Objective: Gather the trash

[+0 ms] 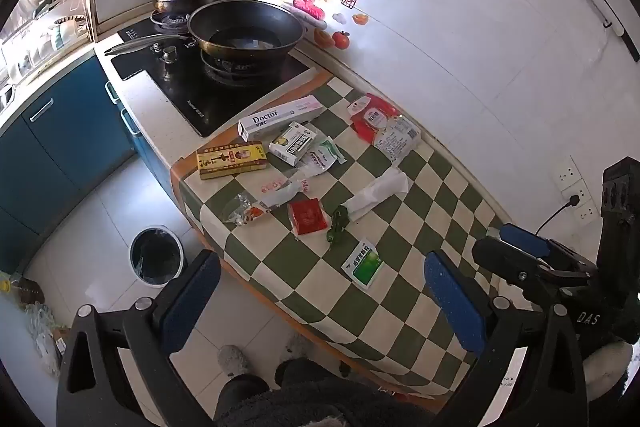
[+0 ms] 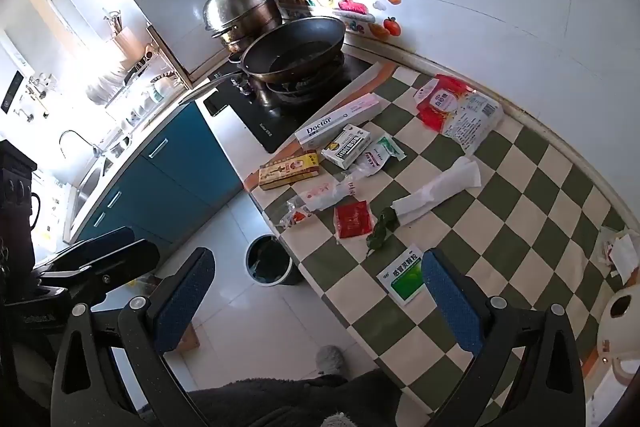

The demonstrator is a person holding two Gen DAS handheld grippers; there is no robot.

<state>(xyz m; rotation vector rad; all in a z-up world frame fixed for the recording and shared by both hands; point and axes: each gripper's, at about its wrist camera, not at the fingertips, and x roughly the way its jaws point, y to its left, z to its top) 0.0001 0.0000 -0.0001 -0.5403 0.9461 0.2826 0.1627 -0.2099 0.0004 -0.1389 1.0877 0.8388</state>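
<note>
On the white floor at the left, beside the desk's edge, stands the round black-lined waste bin (image 1: 157,255). The left tool (image 1: 320,301) and the right tool (image 2: 320,301) both hover released, jaws spread wide and gripping nothing, above the near edge of the green-and-cream checkered desk (image 1: 400,307).

Left to right across the desk lie a yellow cardboard box (image 1: 231,160), a crumpled clear plastic wrapper (image 1: 276,195), a red square sachet (image 1: 307,217), a small green crumpled scrap (image 1: 338,223), a white folded tissue (image 1: 380,191) and a green-and-white flat sachet (image 1: 363,263).

That last sachet lies nearest, just ahead of both tools. It looks light, thin, limp and probably slick; pinching one raised edge seems wiser than pressing flat. The box should be stiff and easy across its narrow sides.
</note>
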